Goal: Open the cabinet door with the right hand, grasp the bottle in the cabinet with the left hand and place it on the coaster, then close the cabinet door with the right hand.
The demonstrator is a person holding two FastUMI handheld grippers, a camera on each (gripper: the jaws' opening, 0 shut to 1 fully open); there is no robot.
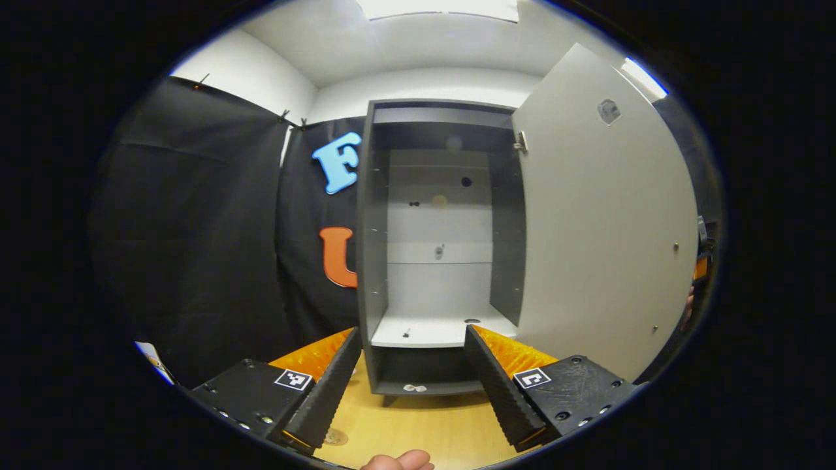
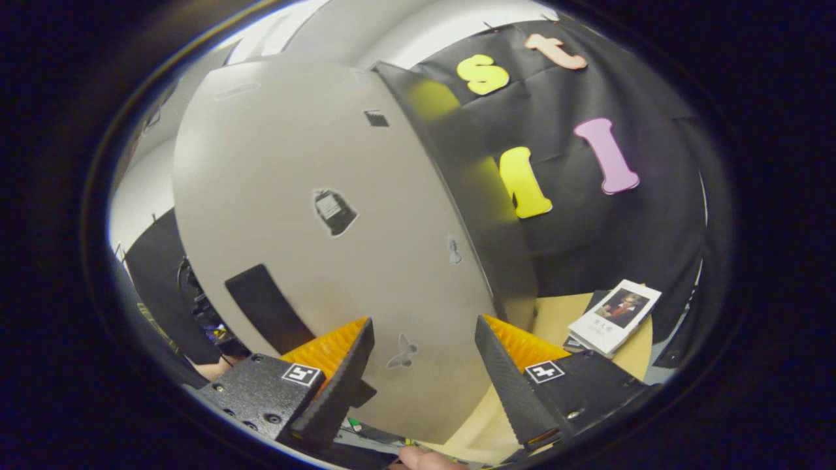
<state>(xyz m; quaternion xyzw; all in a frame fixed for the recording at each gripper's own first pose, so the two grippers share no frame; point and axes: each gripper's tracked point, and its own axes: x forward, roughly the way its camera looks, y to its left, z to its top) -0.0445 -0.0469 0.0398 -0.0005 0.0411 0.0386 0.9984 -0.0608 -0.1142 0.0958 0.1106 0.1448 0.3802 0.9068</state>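
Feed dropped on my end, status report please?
Left tool open, facing the open grey cabinet. Right tool open at the pale grey cabinet door. Shelves look bare, no bottle seen.

No text can be read; the booklet's (image 2: 615, 316) cover print is too small to tell.

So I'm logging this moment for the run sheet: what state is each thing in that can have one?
Cabinet door: swung wide open.
Cabinet: open; shelves in sight hold no bottle.
Left gripper: jaws apart, holding nothing, pointed into the cabinet.
Right gripper: jaws apart, holding nothing, close to the door's face.
Booklets: closed, stacked flat on the table.
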